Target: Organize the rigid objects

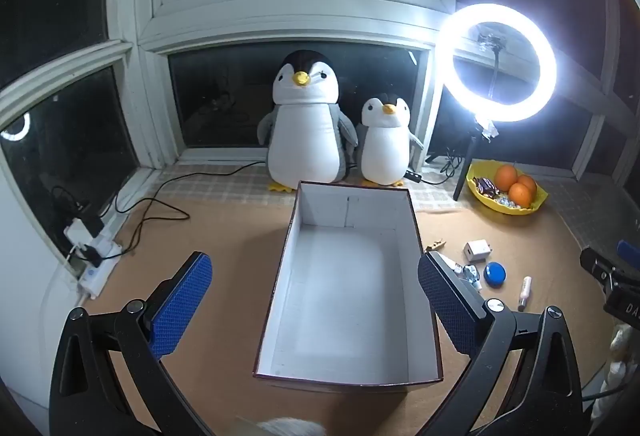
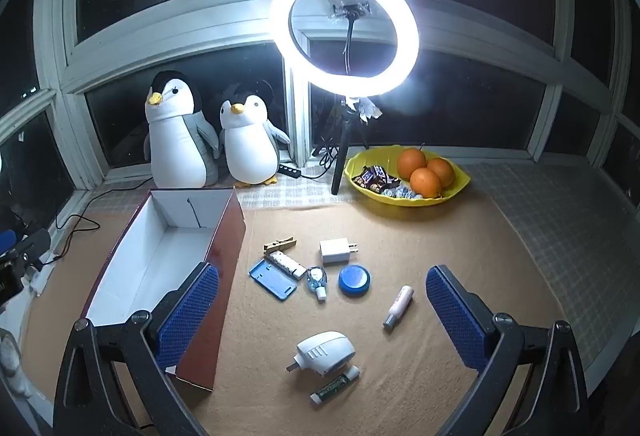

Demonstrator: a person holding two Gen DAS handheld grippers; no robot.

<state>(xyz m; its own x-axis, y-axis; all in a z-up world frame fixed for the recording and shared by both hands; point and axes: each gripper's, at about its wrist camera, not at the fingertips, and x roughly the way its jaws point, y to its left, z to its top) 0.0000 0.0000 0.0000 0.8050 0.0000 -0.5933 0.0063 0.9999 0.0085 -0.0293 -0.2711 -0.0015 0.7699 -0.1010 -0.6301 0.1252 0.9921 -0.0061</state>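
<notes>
Nothing is sorted yet, by the look of it: the box (image 1: 352, 300) sits straight ahead of the left gripper (image 1: 316, 308), its white inside bare, and every small item lies loose on the worktop (image 2: 460, 256) in front of the right gripper (image 2: 322, 312). Both grippers are spread wide and hold nothing. Between the right gripper's blue, grid-textured pads (image 2: 188, 316) lie the plug-in device (image 2: 326, 352), white, rounded and smooth, and just below it the slim green-labelled stick (image 2: 335, 385). Further ahead are the pale tube (image 2: 398, 306), the round blue lid (image 2: 354, 280), the small clear bottle (image 2: 318, 281), the flat blue case (image 2: 273, 280), a white ribbed strip (image 2: 285, 263) touching it, the boxy white charger (image 2: 338, 251) and the wooden clothespin (image 2: 280, 245). The box stands to this gripper's left, glossy dark red outside, stiff card with sharp corners. The worktop cover looks like matte, slightly fuzzy tan fabric. All nine pieces appear left to move, most likely into the box.
</notes>
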